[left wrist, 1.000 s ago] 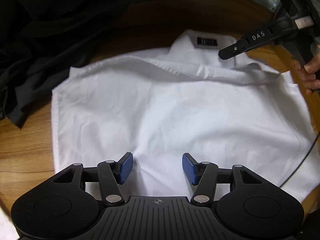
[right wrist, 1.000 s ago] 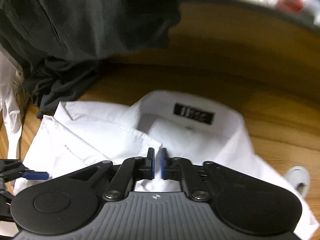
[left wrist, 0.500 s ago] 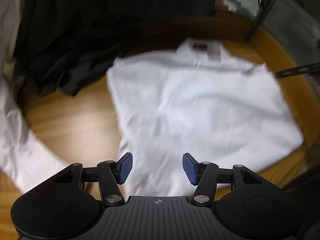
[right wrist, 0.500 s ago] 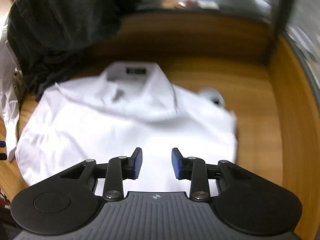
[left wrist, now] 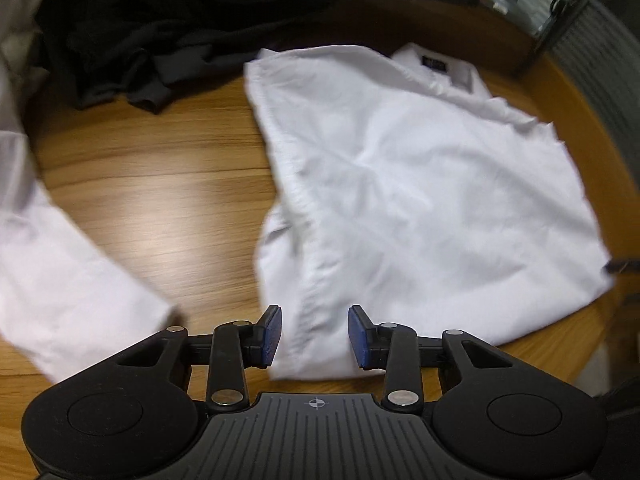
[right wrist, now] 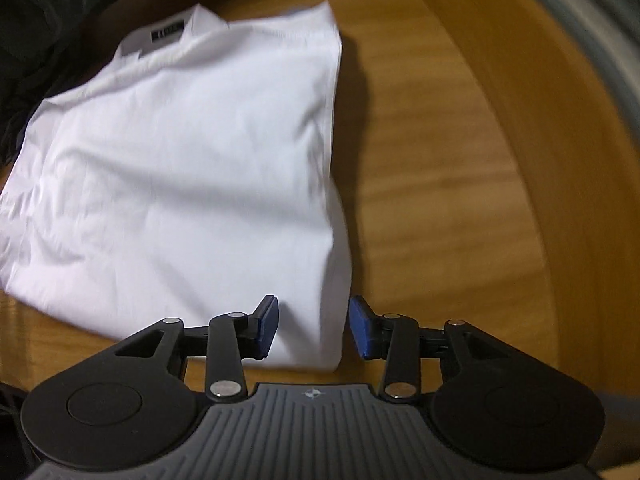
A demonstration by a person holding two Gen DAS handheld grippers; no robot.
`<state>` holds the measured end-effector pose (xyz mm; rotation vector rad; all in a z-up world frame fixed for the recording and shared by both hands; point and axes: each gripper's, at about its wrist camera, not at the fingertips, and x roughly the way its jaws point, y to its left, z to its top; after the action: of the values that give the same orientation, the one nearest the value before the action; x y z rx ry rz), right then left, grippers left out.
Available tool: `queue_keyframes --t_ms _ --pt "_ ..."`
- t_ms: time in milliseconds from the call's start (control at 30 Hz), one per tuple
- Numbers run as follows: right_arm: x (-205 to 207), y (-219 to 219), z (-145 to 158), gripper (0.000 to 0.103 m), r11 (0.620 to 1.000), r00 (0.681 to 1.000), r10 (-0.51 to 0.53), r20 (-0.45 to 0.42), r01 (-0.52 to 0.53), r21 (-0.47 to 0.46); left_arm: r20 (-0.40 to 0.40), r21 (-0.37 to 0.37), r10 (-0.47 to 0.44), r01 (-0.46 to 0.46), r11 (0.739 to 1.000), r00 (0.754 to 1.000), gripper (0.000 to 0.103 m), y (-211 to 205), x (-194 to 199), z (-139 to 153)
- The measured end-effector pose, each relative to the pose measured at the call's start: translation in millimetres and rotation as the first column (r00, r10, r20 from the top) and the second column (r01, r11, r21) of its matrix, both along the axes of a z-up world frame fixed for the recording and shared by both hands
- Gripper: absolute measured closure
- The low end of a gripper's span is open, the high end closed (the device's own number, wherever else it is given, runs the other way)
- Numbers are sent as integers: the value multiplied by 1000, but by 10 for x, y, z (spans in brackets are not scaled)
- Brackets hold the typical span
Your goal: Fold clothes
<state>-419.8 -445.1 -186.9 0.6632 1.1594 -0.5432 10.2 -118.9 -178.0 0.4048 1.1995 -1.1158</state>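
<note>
A wooden table [left wrist: 160, 184] is bearing the white shirt [left wrist: 420, 184]; beside it, dark clothes [left wrist: 168, 32] are blurring. Left gripper [left wrist: 315, 336] closing, right gripper [right wrist: 313, 328] opening, both gaping, unclamped.

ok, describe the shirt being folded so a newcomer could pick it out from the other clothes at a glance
Start at the round wooden table. The white shirt lies flat in the middle of it, partly folded, collar at the far edge. Unlike the dark clothes heaped behind it and the other white cloth at the left, it shows a small black label inside the collar.
</note>
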Motion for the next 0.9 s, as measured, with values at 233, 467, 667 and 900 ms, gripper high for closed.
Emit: queue_keyframes --t_ms 233,467,667,900 --pt "28 179 -49 102 1000 1000 14 -11 -15 -19 -2 60 20 -20 998 1000 99 -54 -99 -79" --pt "-250 245 356 102 999 997 -33 73 34 -22 -38 17 42 -42 999 998 99 282 -246 267" --pt "-295 390 -119 99 1000 998 4 -60 -4 -4 -52 126 86 -79 989 995 98 421 -438 -156" --pt "-174 485 147 72 979 986 128 -110 -143 -145 -2 111 113 -112 987 994 76 483 -406 87"
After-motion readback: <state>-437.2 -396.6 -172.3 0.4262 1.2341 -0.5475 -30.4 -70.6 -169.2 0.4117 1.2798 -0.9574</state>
